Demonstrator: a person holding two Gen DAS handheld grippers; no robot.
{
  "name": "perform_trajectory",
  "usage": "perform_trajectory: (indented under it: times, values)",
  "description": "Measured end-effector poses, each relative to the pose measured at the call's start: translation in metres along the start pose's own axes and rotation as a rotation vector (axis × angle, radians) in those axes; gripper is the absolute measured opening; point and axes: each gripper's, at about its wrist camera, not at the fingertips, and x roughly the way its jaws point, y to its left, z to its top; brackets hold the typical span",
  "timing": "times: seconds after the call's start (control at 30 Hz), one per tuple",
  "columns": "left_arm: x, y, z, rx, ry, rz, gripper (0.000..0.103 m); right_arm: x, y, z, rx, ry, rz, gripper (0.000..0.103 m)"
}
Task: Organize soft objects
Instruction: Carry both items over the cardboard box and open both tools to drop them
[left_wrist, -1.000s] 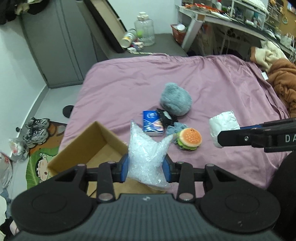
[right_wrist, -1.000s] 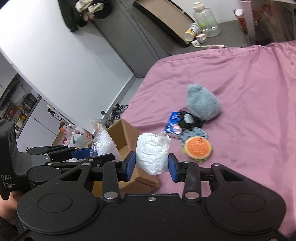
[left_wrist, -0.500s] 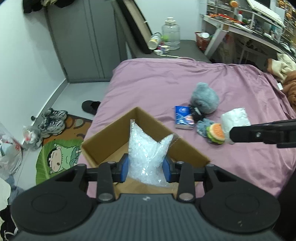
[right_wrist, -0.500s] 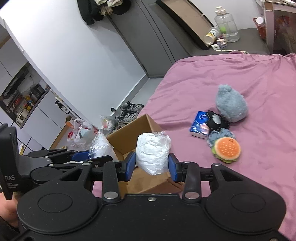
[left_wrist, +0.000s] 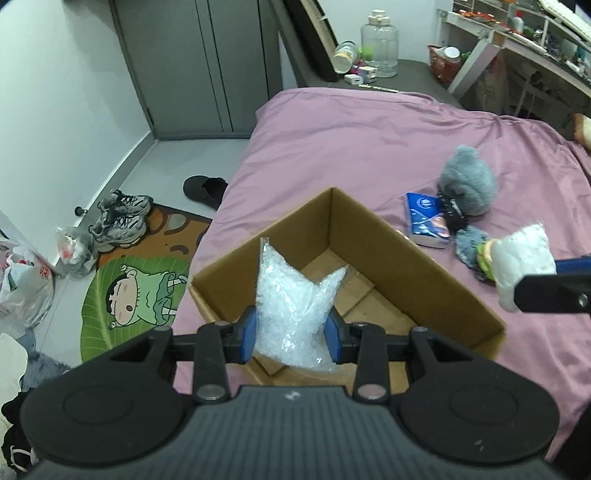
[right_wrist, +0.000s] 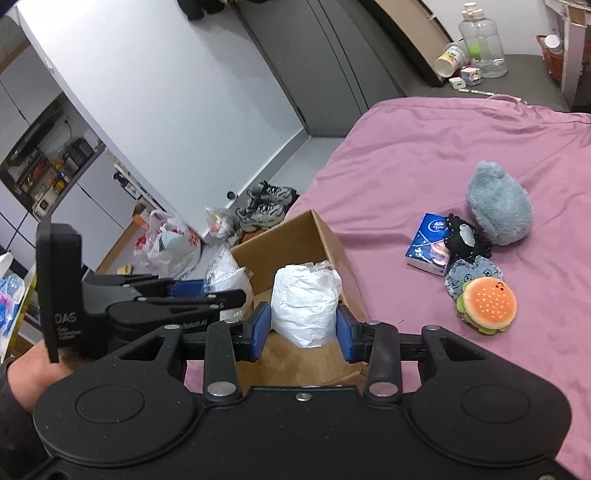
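Observation:
My left gripper (left_wrist: 291, 334) is shut on a clear plastic bag of white filling (left_wrist: 295, 306), held over the open cardboard box (left_wrist: 369, 236) at the near corner of the purple bed. My right gripper (right_wrist: 301, 330) is shut on a white wrapped bundle (right_wrist: 304, 304), just right of the box's rim; that bundle (left_wrist: 522, 258) also shows at the right of the left wrist view. On the bed lie a grey plush (right_wrist: 498, 212), a blue tissue pack (right_wrist: 428, 243), a black item (right_wrist: 465, 238), a grey patterned pouch (right_wrist: 474, 273) and a burger plush (right_wrist: 487, 304).
The purple bed (left_wrist: 369, 147) fills the right side. On the floor to the left lie sneakers (left_wrist: 122, 218), a black slipper (left_wrist: 205, 190), a cartoon mat (left_wrist: 133, 299) and plastic bags (right_wrist: 170, 243). A grey wardrobe (left_wrist: 207, 62) and a cluttered desk (left_wrist: 517, 33) stand behind.
Both grippers have carried their loads leftward toward the box. The clear bag now hangs over the box's inside, and the white bundle has come up beside the box's right wall.

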Motion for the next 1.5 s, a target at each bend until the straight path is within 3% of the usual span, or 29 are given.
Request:
perform_trajectory:
  times: [0.33,0.47,0.77,0.83,1.07,1.3,1.5]
  values:
    - [0.016,0.001,0.013,0.042,0.022,0.056,0.041,0.027,-0.002,0.008,-0.007,0.045,0.007,0.038]
    - [0.011,0.014,0.012,0.003,0.011,0.050,0.049,0.034,-0.002,0.010,-0.007,0.055,0.009,0.038]
    - [-0.013,0.030,0.005,-0.072,-0.039,0.022,0.050,0.044,0.007,0.013,-0.027,0.073,0.014,0.038]
    - [-0.022,0.033,0.000,-0.087,-0.060,0.018,0.054,0.047,0.010,0.014,-0.040,0.083,0.015,0.038]
    - [-0.048,0.050,-0.023,-0.198,-0.118,0.047,0.069,0.063,0.026,0.023,-0.114,0.096,-0.022,0.038]
    - [-0.062,0.066,-0.043,-0.370,-0.142,0.041,0.070,0.089,0.040,0.029,-0.190,0.115,-0.082,0.038]
    - [-0.068,0.075,-0.059,-0.472,-0.161,0.068,0.079,0.108,0.052,0.033,-0.262,0.122,-0.135,0.038]
